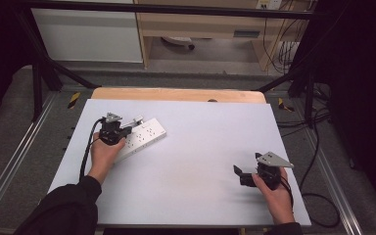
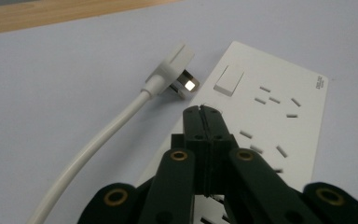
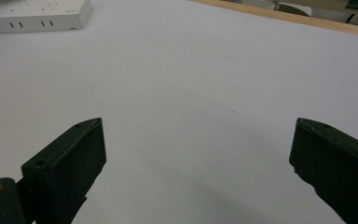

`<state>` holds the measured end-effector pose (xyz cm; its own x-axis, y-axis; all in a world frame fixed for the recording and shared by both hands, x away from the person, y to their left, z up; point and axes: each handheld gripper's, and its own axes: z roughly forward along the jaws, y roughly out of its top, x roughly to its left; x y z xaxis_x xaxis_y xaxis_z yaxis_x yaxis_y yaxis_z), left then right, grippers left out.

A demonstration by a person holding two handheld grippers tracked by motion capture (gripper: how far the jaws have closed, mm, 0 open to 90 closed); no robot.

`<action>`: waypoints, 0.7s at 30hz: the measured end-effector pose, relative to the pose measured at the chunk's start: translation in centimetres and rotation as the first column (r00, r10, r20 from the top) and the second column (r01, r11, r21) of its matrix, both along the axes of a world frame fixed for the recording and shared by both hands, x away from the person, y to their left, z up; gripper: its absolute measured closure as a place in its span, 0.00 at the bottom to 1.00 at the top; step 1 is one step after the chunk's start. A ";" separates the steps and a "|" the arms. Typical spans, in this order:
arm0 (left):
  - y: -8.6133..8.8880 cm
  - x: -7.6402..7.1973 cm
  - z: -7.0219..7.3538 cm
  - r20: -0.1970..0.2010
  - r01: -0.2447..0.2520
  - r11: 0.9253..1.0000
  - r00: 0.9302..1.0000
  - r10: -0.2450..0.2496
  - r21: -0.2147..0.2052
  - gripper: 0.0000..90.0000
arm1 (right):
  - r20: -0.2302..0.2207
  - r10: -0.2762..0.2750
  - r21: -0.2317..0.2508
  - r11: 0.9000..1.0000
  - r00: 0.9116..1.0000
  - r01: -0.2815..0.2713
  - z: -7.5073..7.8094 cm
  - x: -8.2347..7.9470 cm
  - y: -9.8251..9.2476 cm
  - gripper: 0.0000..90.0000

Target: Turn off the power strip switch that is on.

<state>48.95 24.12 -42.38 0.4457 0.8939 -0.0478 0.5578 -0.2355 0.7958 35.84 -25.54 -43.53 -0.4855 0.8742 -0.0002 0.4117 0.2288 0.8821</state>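
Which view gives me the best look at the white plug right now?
The left gripper view: the plug lies close ahead of the shut left gripper, beside the power strip, its metal prongs and cable plain. In the high view it is a small pale shape at the strip's far end. The right gripper view catches just the strip's corner.

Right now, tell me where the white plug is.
In the left gripper view the white plug lies on the table sheet beside the power strip's switch end, just ahead of the left gripper's shut fingers.
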 end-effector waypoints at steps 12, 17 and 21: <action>-0.2 0.2 0.5 0.040 -0.013 1.000 0.999 0.013 -0.012 1.00 | -0.002 -0.007 0.005 1.000 1.000 0.007 0.0 -0.1 -0.2 0.05; -0.6 0.2 1.0 0.072 0.001 1.000 0.997 0.001 -0.023 1.00 | 0.002 -0.003 0.002 1.000 1.000 0.003 0.0 -0.1 -0.2 0.05; -0.9 0.3 1.3 0.083 0.003 0.999 0.997 -0.001 -0.033 1.00 | 0.003 -0.003 0.004 1.000 1.000 0.003 0.0 -0.1 -0.2 0.05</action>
<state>49.27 23.19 -41.10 0.4511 0.8916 -0.0402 0.4887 -0.2091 0.8470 35.77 -25.73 -43.53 -0.4828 0.8757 0.0020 0.4100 0.2240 0.8842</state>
